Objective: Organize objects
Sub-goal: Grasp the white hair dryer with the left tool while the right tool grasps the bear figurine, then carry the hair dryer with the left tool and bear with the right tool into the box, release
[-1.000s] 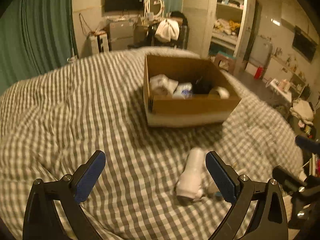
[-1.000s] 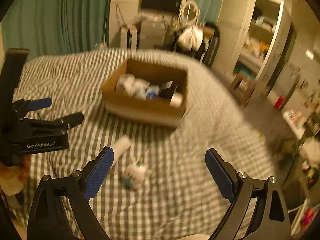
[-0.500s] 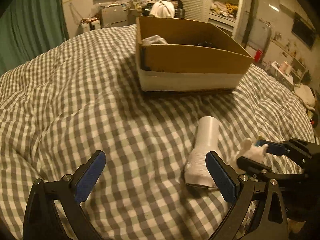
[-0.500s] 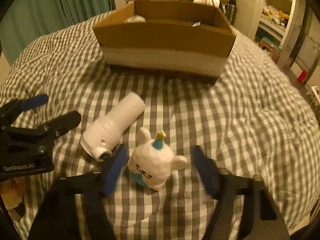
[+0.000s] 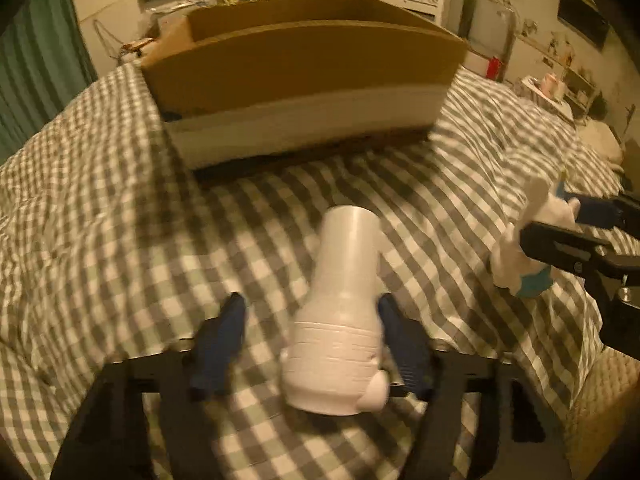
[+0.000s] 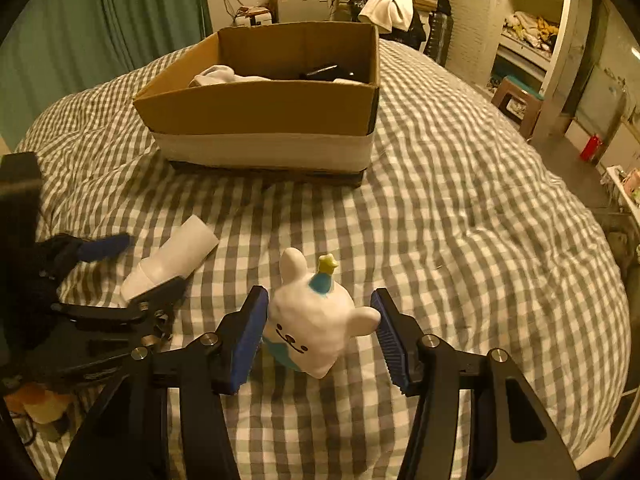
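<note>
Left gripper (image 5: 312, 340) jaws were closing round the white bottle (image 5: 340, 312) lying mid-bed before the cardboard box (image 6: 260, 108), one pad not yet touching, so it might roll away; right gripper (image 6: 316, 336) pinched the bear figurine (image 6: 316, 320) by its ear, risking slip

both grippers are dropping low toward the grey-and-white checked bedspread (image 6: 460, 208), so the open brown cardboard box (image 6: 260, 108) is looming much bigger than a second ago. the left gripper (image 5: 312, 320), wide apart before, is closing around the white plastic flask-shaped bottle (image 5: 340, 312) lying on its side, which sat off by the right-hand finger earlier. the right gripper (image 6: 316, 328) is now narrowed around the white bear-like figurine with a teal party hat (image 6: 312, 320), formerly lying ahead of it.
</note>
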